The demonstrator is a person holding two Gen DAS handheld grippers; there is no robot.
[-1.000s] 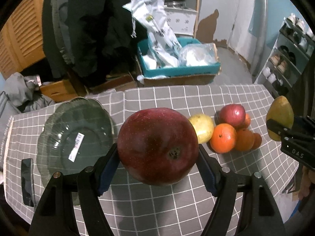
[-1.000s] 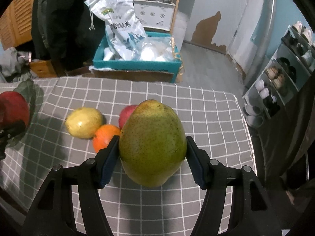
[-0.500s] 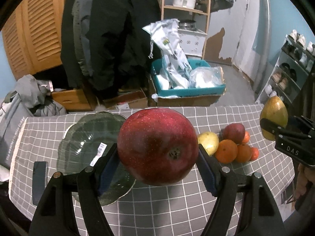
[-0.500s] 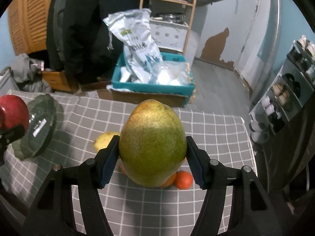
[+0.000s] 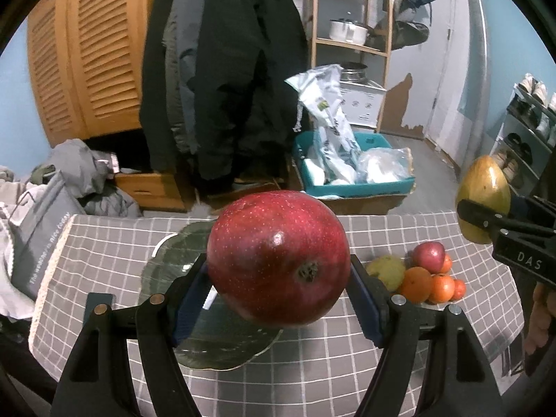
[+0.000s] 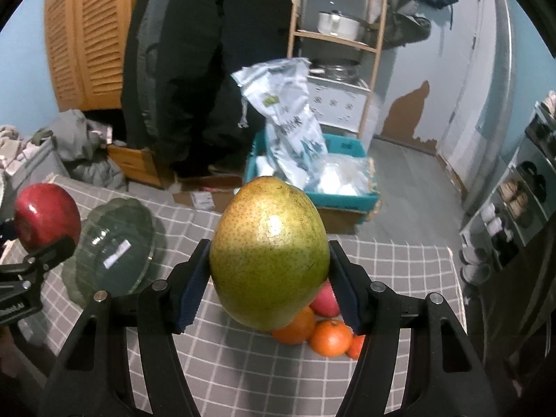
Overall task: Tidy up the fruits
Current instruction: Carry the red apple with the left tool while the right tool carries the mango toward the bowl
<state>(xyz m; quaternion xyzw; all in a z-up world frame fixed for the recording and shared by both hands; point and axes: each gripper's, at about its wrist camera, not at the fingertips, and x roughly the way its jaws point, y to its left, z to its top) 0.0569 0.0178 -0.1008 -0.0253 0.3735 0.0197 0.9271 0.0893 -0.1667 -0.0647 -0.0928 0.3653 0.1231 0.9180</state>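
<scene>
With the left gripper (image 5: 278, 290) clamped on the large round red fruit (image 5: 278, 257) above the scalloped dark-green glass dish (image 6: 114, 239) and the right gripper (image 6: 269, 286) clamped on the speckled yellow-green mango (image 6: 269, 257) right of that dish, the carry step is judged under way; next, lower each fruit into the dish.

"das" on right gripper (image 5: 500, 224)
</scene>
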